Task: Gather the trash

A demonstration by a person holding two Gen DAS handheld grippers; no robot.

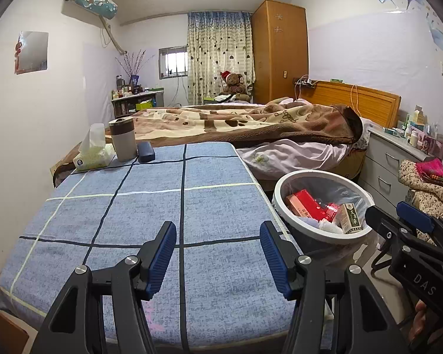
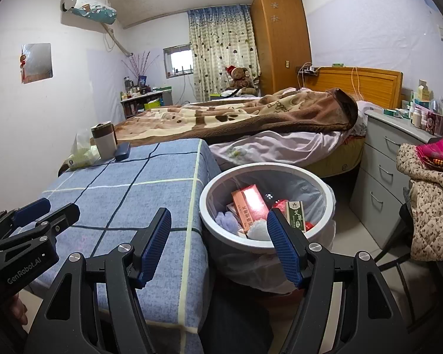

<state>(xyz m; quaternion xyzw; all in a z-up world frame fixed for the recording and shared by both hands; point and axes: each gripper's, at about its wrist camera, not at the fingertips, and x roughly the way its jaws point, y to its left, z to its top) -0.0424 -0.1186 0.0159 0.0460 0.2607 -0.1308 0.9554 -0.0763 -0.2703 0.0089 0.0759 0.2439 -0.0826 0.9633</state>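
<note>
A white trash bin (image 1: 280, 190) with a clear liner stands on the floor right of the blue checked table (image 1: 150, 206). It holds red boxes (image 1: 308, 205), a green and white box (image 1: 351, 218) and white wads. My left gripper (image 1: 218, 236) is open and empty over the table's near edge. My right gripper (image 2: 218, 221) is open and empty, low at the table's right edge, just before the bin (image 2: 205, 206). The red box (image 2: 249, 206), green box (image 2: 296, 215) and pale wads (image 2: 226, 219) lie inside. Each gripper shows in the other's view: the right (image 1: 398, 215), the left (image 2: 47, 206).
At the table's far left stand a tissue pack (image 1: 93, 153), a grey cup (image 1: 122, 138) and a dark case (image 1: 145, 151). Behind is a bed with a brown blanket (image 1: 236, 121). A grey drawer unit (image 2: 389, 159) and a chair with floral clothing (image 2: 431, 200) stand right.
</note>
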